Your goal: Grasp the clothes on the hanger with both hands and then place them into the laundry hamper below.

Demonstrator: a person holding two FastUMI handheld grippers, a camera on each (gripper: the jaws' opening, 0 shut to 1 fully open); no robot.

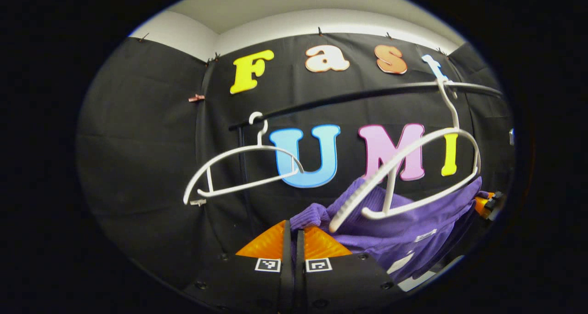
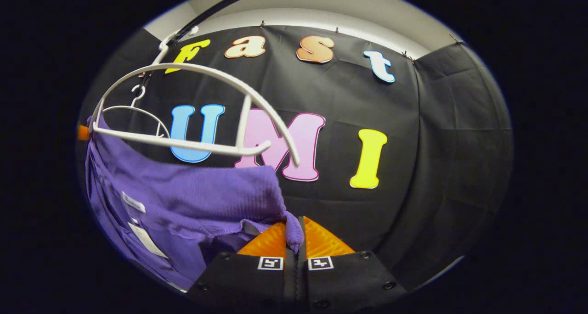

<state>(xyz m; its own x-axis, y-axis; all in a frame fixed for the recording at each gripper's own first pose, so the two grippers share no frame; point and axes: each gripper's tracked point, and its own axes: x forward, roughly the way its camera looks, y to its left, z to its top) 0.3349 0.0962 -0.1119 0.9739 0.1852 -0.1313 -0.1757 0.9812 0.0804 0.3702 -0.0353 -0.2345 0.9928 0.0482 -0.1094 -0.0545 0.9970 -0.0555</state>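
Observation:
A purple knit garment [image 1: 413, 222] hangs stretched between both grippers, just under a white hanger [image 1: 413, 176] that sits tilted on the black rail [image 1: 367, 93]. In the left gripper view, my left gripper [image 1: 293, 231] is shut, with one end of the garment pinched at its tips. My right gripper [image 1: 488, 204] shows small at the garment's far right end. In the right gripper view, my right gripper [image 2: 294, 233] is shut on a fold of the garment [image 2: 193, 199]. The hanger [image 2: 197, 107] arches above the cloth, and the left gripper [image 2: 82, 132] peeks in at the far left.
A second, bare white hanger [image 1: 239, 167] hangs farther left on the same rail, also seen small behind the first hanger [image 2: 138, 114]. The rail [image 2: 220, 6] runs overhead. Black cloth walls close in behind and on both sides.

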